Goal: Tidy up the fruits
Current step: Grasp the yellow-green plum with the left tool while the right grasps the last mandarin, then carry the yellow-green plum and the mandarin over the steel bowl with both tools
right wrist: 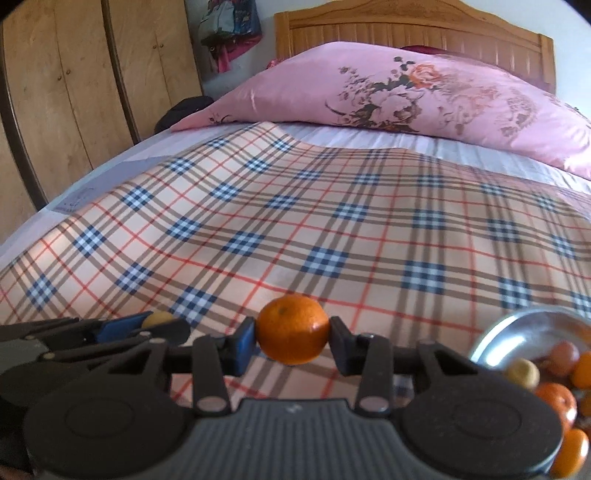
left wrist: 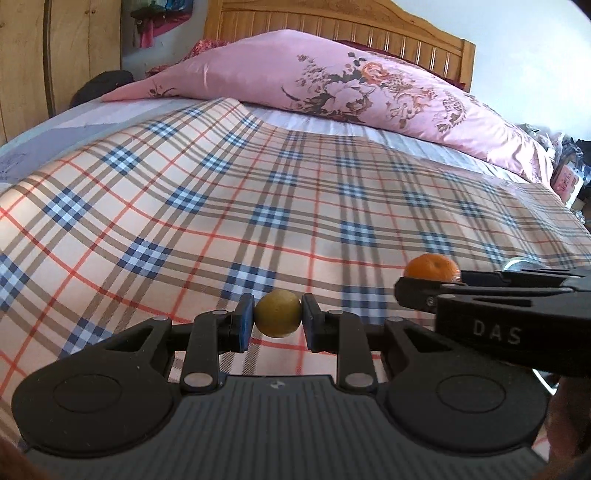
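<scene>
My left gripper (left wrist: 277,320) is shut on a small yellow-green round fruit (left wrist: 277,312), held just above the plaid bedsheet (left wrist: 221,206). To its right, my right gripper (right wrist: 293,341) is shut on an orange mandarin (right wrist: 293,332), its pads pressing both sides. In the left wrist view the same mandarin (left wrist: 432,266) shows over the right gripper's black fingers (left wrist: 417,293). In the right wrist view the left gripper (right wrist: 147,326) comes in low from the left with the yellow fruit (right wrist: 159,318). A steel bowl (right wrist: 524,326) at the lower right holds several mandarins (right wrist: 556,400) and a pale yellow fruit (right wrist: 522,373).
A pink floral pillow (right wrist: 424,92) lies across the head of the bed before a wooden headboard (right wrist: 406,33). Wooden wardrobe doors (right wrist: 74,92) stand along the left side. The bowl's rim (left wrist: 524,263) peeks above the right gripper in the left wrist view.
</scene>
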`<state>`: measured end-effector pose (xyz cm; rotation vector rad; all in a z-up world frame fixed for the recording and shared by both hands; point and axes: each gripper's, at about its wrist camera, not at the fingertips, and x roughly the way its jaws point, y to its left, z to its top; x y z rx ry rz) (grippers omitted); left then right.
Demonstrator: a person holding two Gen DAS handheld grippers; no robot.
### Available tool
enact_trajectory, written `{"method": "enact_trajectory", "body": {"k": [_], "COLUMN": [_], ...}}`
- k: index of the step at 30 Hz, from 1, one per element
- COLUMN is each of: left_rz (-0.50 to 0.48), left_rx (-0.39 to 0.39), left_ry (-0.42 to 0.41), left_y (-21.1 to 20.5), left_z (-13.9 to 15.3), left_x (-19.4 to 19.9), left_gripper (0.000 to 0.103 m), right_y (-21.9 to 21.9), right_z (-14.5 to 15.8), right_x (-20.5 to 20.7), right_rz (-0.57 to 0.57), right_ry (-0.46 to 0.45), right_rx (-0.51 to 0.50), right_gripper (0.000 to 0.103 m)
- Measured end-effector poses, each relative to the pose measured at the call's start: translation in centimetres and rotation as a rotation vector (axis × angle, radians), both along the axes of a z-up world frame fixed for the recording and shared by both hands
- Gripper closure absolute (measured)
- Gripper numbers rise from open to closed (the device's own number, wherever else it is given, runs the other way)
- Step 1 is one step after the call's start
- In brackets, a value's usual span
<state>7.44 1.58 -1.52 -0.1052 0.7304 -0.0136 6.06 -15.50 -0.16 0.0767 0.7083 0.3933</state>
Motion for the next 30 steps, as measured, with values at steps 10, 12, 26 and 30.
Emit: {"method": "enact_trajectory", "body": {"k": [10,12,26,30], "left_rz": [-0.025,-0.033,-0.093,-0.108], "left_rx": [0.004,0.01,0.008,0.005], "left_ry": [-0.015,-0.017,-0.04,-0.049], "left_y": [-2.1,-2.5,-6.7,-7.4], "left_z": [1.8,2.0,4.1,4.6], "left_x": [-3.5,-4.1,-7.7,-8.3], "left_gripper": [0.074,0.074,0.074,0.074], "right_y": [-2.9,-3.3,-7.4,-8.7], "right_z": [1.5,1.7,3.4,3.7], "right_x": [-4.3,-5.0,-10.0,-10.8], "right_rz": [-0.041,-0.052,-0.114,-0.137], "right_ry": [-0.012,-0.014,-0.05,-0.05], "right_rx": [0.003,-0.004,-0.018,-0.01], "right_gripper": [0.062,0.062,0.062,0.062]}}
